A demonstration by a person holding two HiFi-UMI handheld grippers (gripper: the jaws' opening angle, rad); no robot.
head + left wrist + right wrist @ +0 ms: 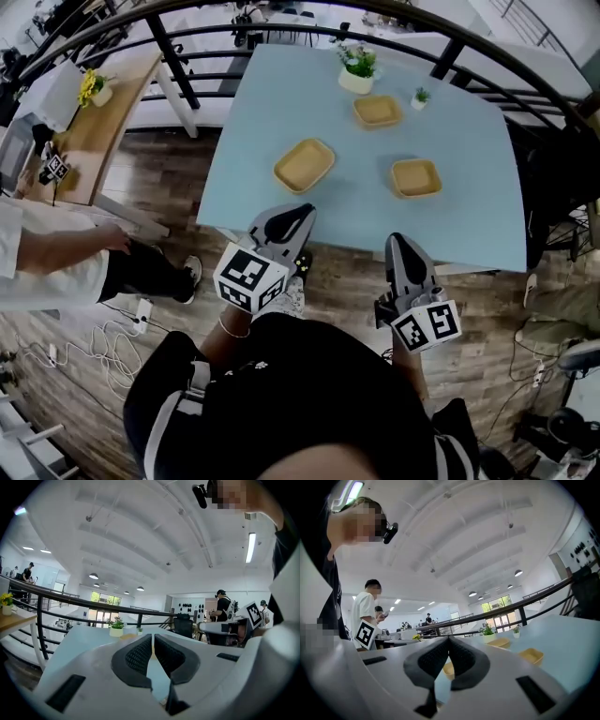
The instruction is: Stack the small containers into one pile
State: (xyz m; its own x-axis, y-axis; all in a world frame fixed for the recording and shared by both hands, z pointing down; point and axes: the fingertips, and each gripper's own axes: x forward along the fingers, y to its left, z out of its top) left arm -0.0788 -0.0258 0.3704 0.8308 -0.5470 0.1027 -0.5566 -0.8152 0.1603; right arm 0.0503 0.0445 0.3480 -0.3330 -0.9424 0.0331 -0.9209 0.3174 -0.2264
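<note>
Three shallow tan containers lie apart on the light blue table (469, 216): one at the left (305, 165), one at the back (378, 111), one at the right (416, 177). My left gripper (300, 214) hovers at the table's near edge, short of the left container, shut on nothing. My right gripper (397, 242) hangs just off the near edge, below the right container, jaws also together and empty. In the right gripper view the gripper (449, 640) points at the containers (501, 642) (531, 655) (448, 669). The left gripper (153, 637) faces along the table.
Two small potted plants (357, 67) (420, 97) stand at the table's far edge. A black railing (178, 56) curves behind the table. A person in a white shirt (47, 262) sits at the left by a wooden side table (103, 122). Cables (103, 347) lie on the wooden floor.
</note>
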